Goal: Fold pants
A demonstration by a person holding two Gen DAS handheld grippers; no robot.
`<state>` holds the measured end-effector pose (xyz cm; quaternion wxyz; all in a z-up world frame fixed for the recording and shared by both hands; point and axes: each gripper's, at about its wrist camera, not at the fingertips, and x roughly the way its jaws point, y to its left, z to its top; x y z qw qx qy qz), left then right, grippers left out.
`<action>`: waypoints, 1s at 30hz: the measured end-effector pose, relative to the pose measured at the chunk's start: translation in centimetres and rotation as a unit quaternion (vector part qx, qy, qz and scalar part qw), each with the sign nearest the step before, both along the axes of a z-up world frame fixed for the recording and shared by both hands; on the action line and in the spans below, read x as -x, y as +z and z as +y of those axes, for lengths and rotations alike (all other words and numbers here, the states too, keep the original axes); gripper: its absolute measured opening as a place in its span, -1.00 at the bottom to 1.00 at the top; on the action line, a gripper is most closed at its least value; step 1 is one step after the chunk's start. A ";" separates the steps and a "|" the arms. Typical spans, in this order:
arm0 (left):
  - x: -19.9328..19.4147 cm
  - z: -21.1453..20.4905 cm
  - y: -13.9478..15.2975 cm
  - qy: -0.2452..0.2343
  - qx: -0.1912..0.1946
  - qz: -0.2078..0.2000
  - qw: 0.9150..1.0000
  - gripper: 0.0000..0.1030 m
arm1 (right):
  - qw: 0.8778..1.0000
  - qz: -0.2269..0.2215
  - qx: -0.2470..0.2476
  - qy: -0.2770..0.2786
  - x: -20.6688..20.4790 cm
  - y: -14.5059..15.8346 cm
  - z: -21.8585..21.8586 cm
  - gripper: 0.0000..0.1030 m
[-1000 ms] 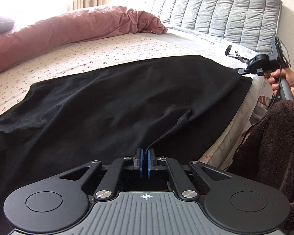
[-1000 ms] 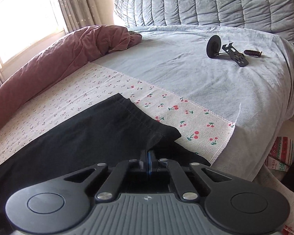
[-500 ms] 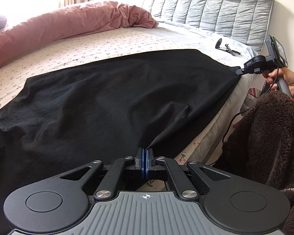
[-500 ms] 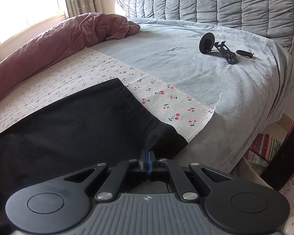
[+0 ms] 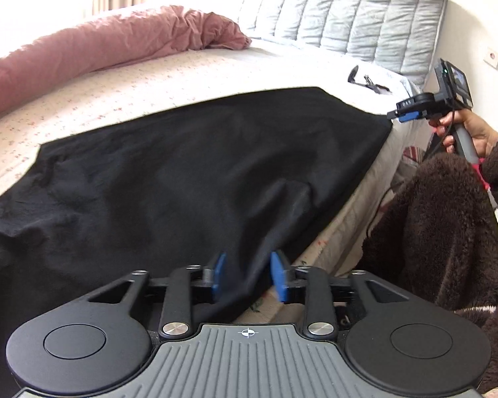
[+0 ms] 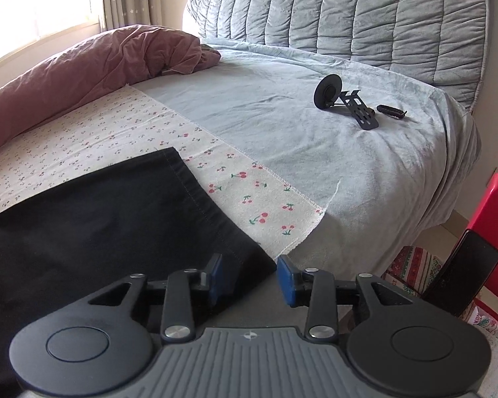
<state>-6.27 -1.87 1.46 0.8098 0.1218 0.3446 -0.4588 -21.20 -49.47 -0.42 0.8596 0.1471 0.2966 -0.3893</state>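
Note:
The black pants (image 5: 182, 179) lie spread flat across the cherry-print sheet on the bed, their near edge hanging over the bed's side. My left gripper (image 5: 247, 277) is open, its blue pads either side of the pants' near edge, no longer pinching it. My right gripper (image 6: 250, 277) is open just off the pants' corner (image 6: 249, 258) at the hem end (image 6: 196, 192). The right gripper also shows in the left wrist view (image 5: 411, 111), held by a hand beyond the far corner.
A rolled pink duvet (image 5: 99, 49) lies along the far side of the bed. A grey quilted headboard (image 6: 348, 13) stands behind. A black stand and a small dark object (image 6: 348, 102) lie on the grey blanket. A red box (image 6: 491, 229) and dark phone (image 6: 461, 278) are by the bedside.
Both grippers pulled the pants toward the bed's near edge, then opened and let go of the fabric. The pants now lie flatter.

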 end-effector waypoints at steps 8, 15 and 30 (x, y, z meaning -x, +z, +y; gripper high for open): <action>-9.3 2.8 2.5 0.130 -0.008 -0.041 0.991 0.35 | 0.998 -0.020 -0.012 0.065 -5.0 1.6 -1.7 -0.01; -20.7 2.9 -0.3 0.219 -0.032 -0.009 0.975 0.29 | 0.994 -0.001 -0.016 0.111 -12.0 0.6 -3.5 0.16; -26.9 1.3 -3.3 0.174 -0.009 0.060 0.983 -0.58 | 0.990 0.002 -0.022 0.143 -17.2 -2.9 -8.0 -0.21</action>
